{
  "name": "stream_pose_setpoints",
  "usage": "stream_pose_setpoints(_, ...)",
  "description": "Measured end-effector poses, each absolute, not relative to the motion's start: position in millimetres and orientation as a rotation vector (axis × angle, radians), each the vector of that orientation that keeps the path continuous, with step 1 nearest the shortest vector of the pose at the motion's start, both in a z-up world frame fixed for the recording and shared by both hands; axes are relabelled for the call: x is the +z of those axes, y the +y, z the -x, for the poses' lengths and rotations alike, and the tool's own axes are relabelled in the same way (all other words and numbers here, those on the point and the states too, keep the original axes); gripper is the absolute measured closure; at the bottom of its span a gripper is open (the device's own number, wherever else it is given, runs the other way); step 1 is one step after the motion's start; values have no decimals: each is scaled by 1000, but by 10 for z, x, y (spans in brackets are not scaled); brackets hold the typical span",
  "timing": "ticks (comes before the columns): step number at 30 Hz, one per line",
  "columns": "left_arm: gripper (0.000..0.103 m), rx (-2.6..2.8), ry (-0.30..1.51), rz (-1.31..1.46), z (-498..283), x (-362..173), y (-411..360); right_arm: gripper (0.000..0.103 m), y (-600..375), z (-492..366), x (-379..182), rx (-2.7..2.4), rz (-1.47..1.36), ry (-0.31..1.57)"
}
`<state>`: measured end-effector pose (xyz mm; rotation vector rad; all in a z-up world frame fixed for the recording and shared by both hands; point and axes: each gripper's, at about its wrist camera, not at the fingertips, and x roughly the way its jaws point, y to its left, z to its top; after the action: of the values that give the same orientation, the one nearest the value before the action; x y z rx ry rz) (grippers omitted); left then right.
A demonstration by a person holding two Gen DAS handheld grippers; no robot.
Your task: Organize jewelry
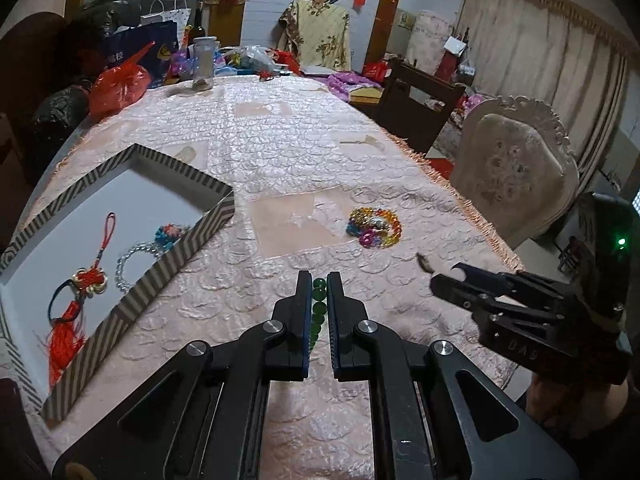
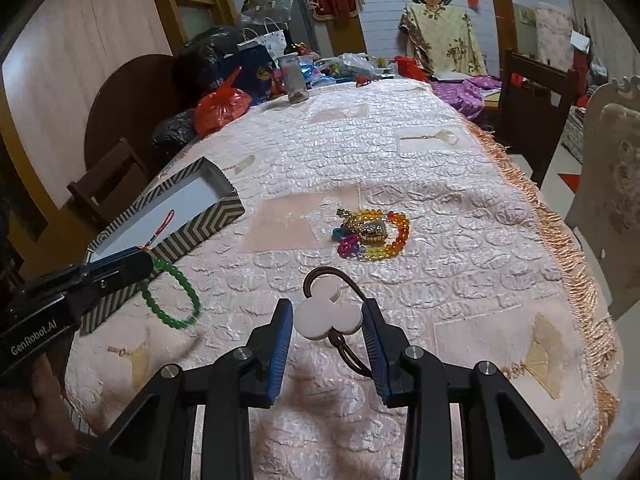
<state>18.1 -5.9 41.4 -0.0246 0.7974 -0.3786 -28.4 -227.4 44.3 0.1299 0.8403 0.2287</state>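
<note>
Two grippers work over the table (image 2: pixel 400 152): the box (image 1: pixel 192 240) lies just left of the left gripper (image 1: pixel 319 280), clamped on a green bracelet (image 2: pixel 172 296); the right gripper (image 2: pixel 326 312) brackets a white charm (image 2: pixel 326 316), grip uncertain.

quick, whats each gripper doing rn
Left gripper: shut on the green bead bracelet.
Right gripper: open around the white clover pendant, fingers not clearly touching it.
</note>
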Motion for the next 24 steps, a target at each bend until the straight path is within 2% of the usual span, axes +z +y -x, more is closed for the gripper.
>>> stream_pose_setpoints(24, 97, -258, 807, 30, -305, 462, 379, 69, -1790, 152, 831, 264, -31, 842)
